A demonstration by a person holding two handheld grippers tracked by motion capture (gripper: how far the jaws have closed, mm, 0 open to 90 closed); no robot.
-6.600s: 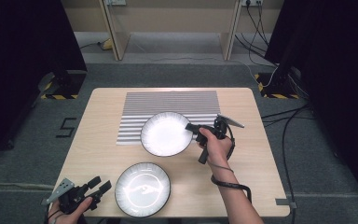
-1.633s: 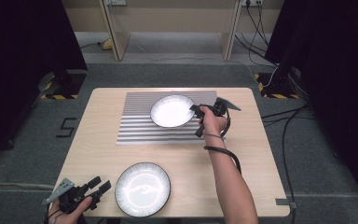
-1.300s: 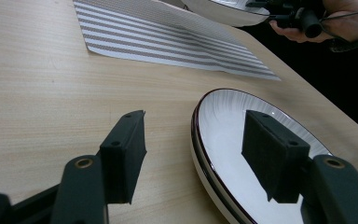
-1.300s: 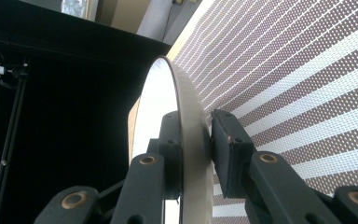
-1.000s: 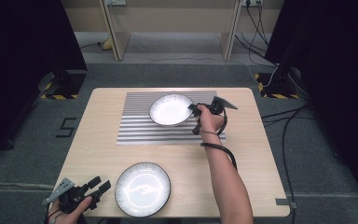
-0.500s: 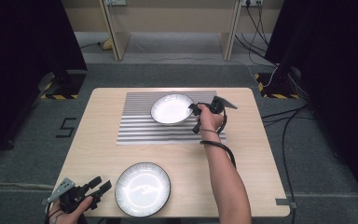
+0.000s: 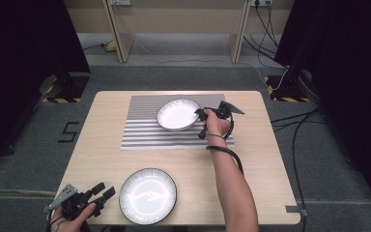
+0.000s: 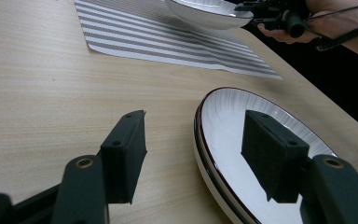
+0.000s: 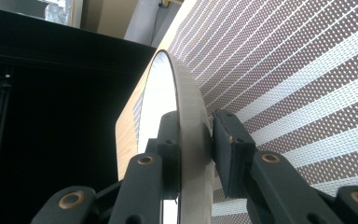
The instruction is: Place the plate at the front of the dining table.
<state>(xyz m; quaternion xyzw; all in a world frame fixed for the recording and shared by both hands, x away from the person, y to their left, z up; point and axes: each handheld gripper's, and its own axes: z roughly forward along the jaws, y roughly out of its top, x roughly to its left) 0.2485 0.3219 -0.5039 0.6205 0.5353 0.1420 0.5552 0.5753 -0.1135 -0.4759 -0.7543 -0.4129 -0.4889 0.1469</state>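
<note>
A white bowl (image 7: 176, 114) rests on the far part of a striped placemat (image 7: 145, 135). My right gripper (image 7: 201, 116) is at its right rim. In the right gripper view the rim (image 9: 186, 93) stands between the jaws of that gripper (image 9: 193, 128). The inner pad lies against the bowl, and the outer pad (image 9: 226, 140) is a sliver off its wall. These jaws have just been opening. A white plate with a dark rim (image 7: 148, 195) lies at the table's near edge. My left gripper (image 7: 102, 190) sits open just left of it. One pad (image 8: 270, 163) hangs over the plate (image 8: 223, 116).
The wooden table (image 7: 106, 125) has bare room to the left of the placemat and along its right side. A cable (image 7: 227, 152) loops around the right forearm. Dark stands and floor cables surround the table.
Since the earliest frame the right gripper has carried the bowl from the mat's near edge to its far right part. Over the last second nothing has visibly moved.
</note>
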